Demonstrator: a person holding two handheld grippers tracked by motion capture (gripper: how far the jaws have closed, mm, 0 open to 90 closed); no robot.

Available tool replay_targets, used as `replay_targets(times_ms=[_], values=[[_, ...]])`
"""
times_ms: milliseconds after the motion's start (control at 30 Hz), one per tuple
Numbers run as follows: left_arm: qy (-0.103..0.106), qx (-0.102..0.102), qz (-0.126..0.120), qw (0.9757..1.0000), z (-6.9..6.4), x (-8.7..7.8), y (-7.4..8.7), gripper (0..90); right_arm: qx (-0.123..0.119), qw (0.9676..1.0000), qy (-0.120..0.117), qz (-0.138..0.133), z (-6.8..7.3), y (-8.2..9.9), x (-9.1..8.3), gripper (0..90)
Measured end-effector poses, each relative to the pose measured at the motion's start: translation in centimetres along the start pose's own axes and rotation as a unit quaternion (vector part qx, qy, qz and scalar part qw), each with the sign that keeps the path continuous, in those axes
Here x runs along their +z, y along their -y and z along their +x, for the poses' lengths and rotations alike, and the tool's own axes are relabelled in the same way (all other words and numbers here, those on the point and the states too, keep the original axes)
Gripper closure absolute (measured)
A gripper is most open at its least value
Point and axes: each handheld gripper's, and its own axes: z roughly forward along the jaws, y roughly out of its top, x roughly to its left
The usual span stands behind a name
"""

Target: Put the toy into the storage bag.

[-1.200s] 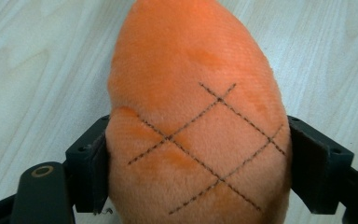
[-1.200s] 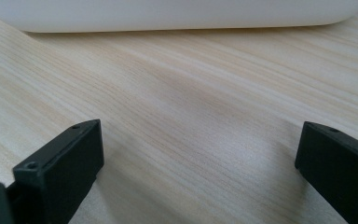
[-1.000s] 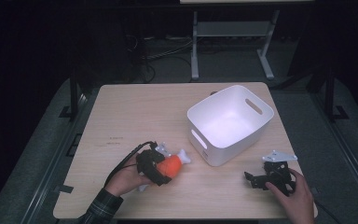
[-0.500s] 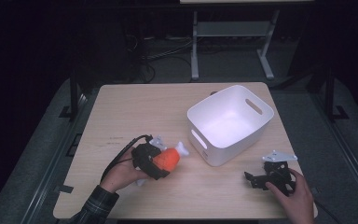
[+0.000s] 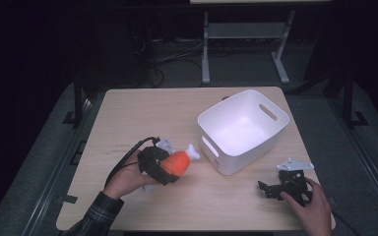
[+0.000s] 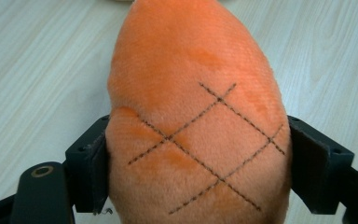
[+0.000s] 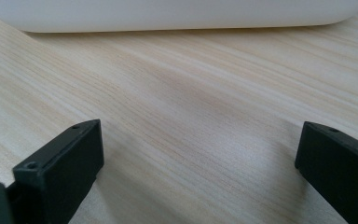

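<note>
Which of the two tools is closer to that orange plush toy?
Left. The left tool is clamped on the orange plush toy, one jaw pressing each side. The right tool sits open on the table, off past the white bin's near corner.

Table [image 5: 142, 105]: pale wood-grain top with rounded corners, middle of the frame, lit brighter than all around it
Floor [image 5: 44, 147]: grey, dim, on both sides of the table and beyond its far edge
Metal stand [image 5: 246, 44]: light grey legs and a cross shelf, upper centre to upper right
Cables [image 5: 165, 56]: dark loops on the floor, upper centre, left of the stand
Dark frame posts [image 5: 78, 98]: at the table's left and right edges
Surroundings: black and unlit at the upper left and upper right
</note>
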Motion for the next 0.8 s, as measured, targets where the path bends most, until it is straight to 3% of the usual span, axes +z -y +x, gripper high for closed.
replay_targets(times_ms=[800], values=[[0.0, 0.012, -0.021, 0.9997, 1.0, -2.8, -2.5, 19.6, 0.0, 1.0, 0.0, -0.001, 0.0, 0.0, 0.0, 0.6]])
